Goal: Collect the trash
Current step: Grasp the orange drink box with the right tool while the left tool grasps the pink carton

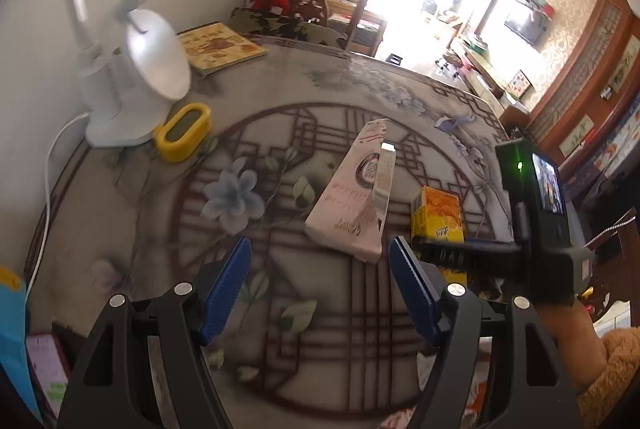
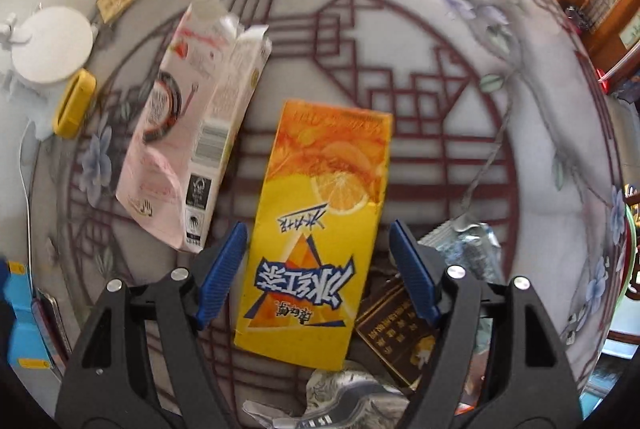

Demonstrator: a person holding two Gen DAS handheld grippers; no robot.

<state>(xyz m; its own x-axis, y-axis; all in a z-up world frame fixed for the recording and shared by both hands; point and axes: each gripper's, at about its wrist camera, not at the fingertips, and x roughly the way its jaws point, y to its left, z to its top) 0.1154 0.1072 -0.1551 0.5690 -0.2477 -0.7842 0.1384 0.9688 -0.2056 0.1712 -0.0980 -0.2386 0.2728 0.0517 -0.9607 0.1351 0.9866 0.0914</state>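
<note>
Tools apart: right tool (image 2: 318, 257) straddles orange carton (image 2: 316, 229); left tool (image 1: 320, 269) faces pink carton (image 1: 352, 201).

orange carton (image 1: 438, 215) partly hidden, lamp (image 1: 120, 69) blurred

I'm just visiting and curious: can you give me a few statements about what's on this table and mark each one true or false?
1. The pink carton lies on its side with its top torn open. True.
2. The right gripper is clamped shut on the yellow carton. False: its fingers are spread open on either side of it.
3. A white desk lamp stands by the wall. True.
4. The left gripper holds the pink carton. False: it is open and holds nothing.
5. A yellow oval holder sits next to the lamp. True.
</note>
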